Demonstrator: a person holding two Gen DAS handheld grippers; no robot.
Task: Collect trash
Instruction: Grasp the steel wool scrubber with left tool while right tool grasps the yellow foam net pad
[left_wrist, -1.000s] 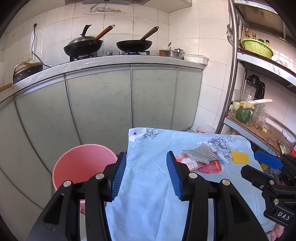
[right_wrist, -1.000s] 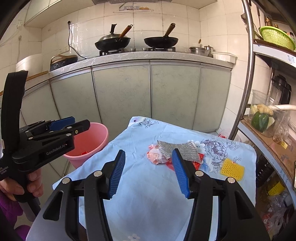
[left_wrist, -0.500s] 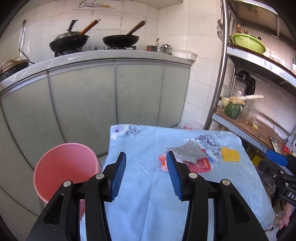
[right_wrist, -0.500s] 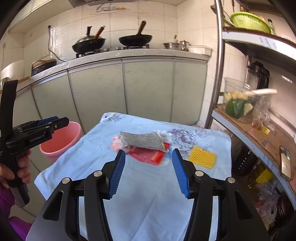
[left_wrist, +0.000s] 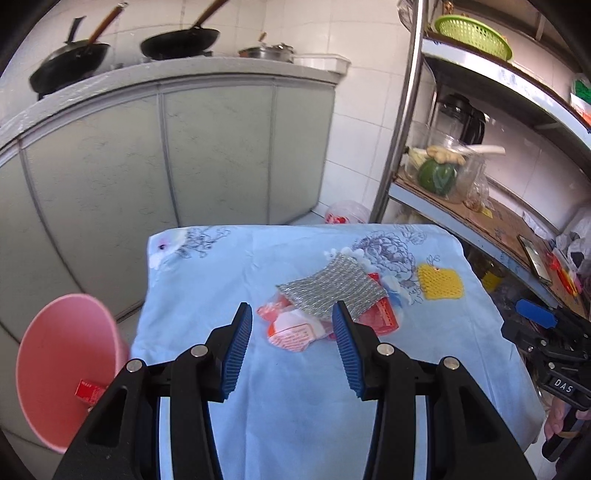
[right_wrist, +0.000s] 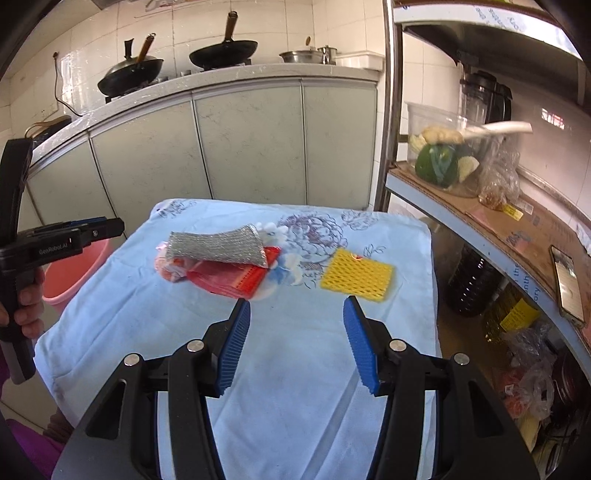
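On the blue cloth-covered table (left_wrist: 303, 398) lies a trash pile: a silver mesh sheet (left_wrist: 330, 286) over red wrappers (left_wrist: 380, 314) and a white-and-orange crumpled wrapper (left_wrist: 291, 330). A yellow foam net (left_wrist: 439, 280) lies to the right. My left gripper (left_wrist: 291, 332) is open and empty, just short of the white-and-orange wrapper. My right gripper (right_wrist: 297, 325) is open and empty, near the red wrappers (right_wrist: 236, 280), the mesh sheet (right_wrist: 218, 245) and the yellow net (right_wrist: 356, 275). A pink bin (left_wrist: 62, 365) stands left of the table and holds a red scrap.
Kitchen cabinets (left_wrist: 166, 147) with woks on top stand behind the table. A metal shelf rack (right_wrist: 480, 206) with vegetables, bottles and bags stands close on the right. The pink bin also shows in the right wrist view (right_wrist: 74, 273), behind the left gripper (right_wrist: 62, 240).
Both grippers have swung right and moved closer to the trash pile. The left gripper now lines up with the white-and-orange wrapper; the bin has slid to the left edge of its view.
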